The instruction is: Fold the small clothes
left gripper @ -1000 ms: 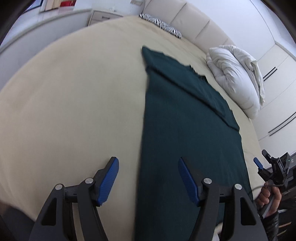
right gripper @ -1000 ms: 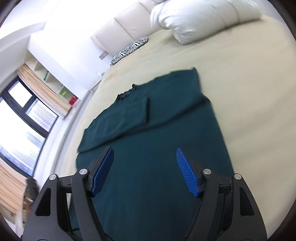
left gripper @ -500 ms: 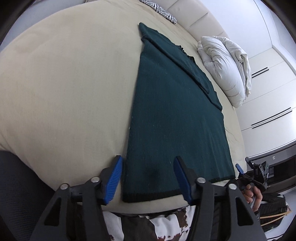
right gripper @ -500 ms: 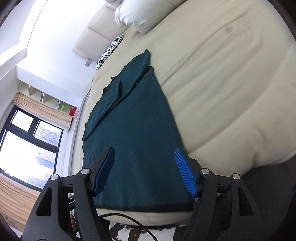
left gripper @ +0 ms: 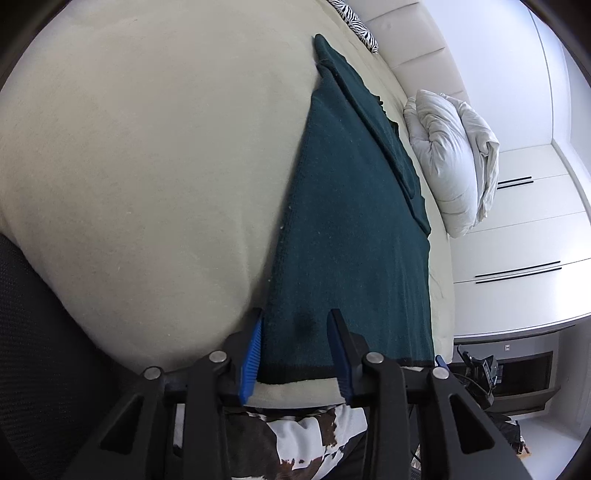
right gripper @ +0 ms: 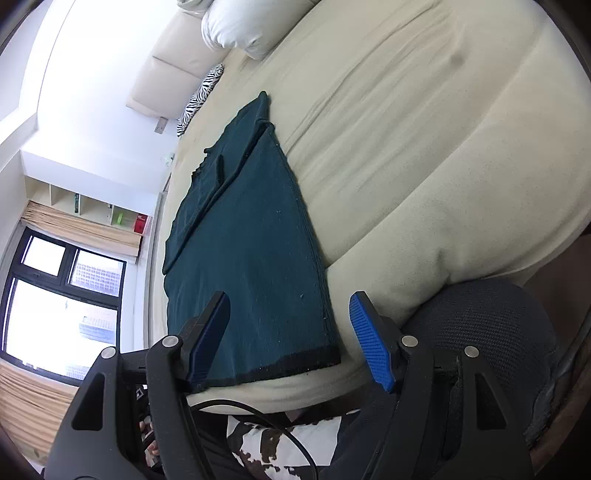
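Note:
A dark teal knitted garment (left gripper: 354, 229) lies flat on the beige bed, its sleeves folded in across the far part and its black hem at the near edge. It also shows in the right wrist view (right gripper: 251, 266). My left gripper (left gripper: 295, 325) is open, its jaws straddling the hem's left corner just above the cloth. My right gripper (right gripper: 291, 310) is open, its jaws straddling the hem's right corner (right gripper: 332, 360). Neither holds anything.
The beige bed (left gripper: 147, 166) stretches wide to both sides of the garment. A white duvet (left gripper: 450, 162) and a zebra pillow (left gripper: 358, 26) lie near the headboard. A black mesh chair (right gripper: 491, 332) and a cow-print cloth (left gripper: 314, 432) are at the near edge.
Both grippers have pulled back from over the garment's middle to its near hem and dropped lower. My left jaws have narrowed somewhat; both stay open.

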`<state>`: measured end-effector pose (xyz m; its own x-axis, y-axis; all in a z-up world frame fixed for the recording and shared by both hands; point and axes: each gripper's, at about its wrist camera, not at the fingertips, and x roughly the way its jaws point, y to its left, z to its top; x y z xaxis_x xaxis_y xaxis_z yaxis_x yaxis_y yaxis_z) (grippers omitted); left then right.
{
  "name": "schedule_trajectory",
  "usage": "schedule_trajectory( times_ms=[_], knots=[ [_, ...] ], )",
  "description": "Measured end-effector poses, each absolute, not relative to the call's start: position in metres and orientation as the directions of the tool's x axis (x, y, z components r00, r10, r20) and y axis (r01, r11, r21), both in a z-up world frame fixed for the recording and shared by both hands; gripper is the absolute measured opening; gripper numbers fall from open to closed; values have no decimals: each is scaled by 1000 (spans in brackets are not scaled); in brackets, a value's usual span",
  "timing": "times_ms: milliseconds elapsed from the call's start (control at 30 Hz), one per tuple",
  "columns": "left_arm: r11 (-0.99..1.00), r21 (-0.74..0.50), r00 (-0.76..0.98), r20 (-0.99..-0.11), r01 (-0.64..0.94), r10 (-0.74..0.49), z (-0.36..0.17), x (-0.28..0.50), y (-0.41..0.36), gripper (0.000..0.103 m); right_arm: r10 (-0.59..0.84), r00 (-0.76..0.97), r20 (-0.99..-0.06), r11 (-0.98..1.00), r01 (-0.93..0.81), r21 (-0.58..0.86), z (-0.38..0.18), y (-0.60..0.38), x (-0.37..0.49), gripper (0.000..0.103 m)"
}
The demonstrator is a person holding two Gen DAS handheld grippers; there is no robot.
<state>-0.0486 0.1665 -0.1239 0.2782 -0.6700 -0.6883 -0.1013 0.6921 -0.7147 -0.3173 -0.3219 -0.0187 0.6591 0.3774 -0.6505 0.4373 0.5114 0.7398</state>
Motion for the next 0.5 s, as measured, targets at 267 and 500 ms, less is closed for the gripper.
schedule_trajectory(
  times_ms=[267,500],
  knots=[
    [708,-700,271,-703,-94,-658,-125,-52,167,7,446,538,-715,510,504,697,-19,-319,-301,66],
    [707,-702,274,-700,-90,-660,-126,-53,168,7,479,410,-777,551,548,629,-29,-312,-282,64]
  ],
)
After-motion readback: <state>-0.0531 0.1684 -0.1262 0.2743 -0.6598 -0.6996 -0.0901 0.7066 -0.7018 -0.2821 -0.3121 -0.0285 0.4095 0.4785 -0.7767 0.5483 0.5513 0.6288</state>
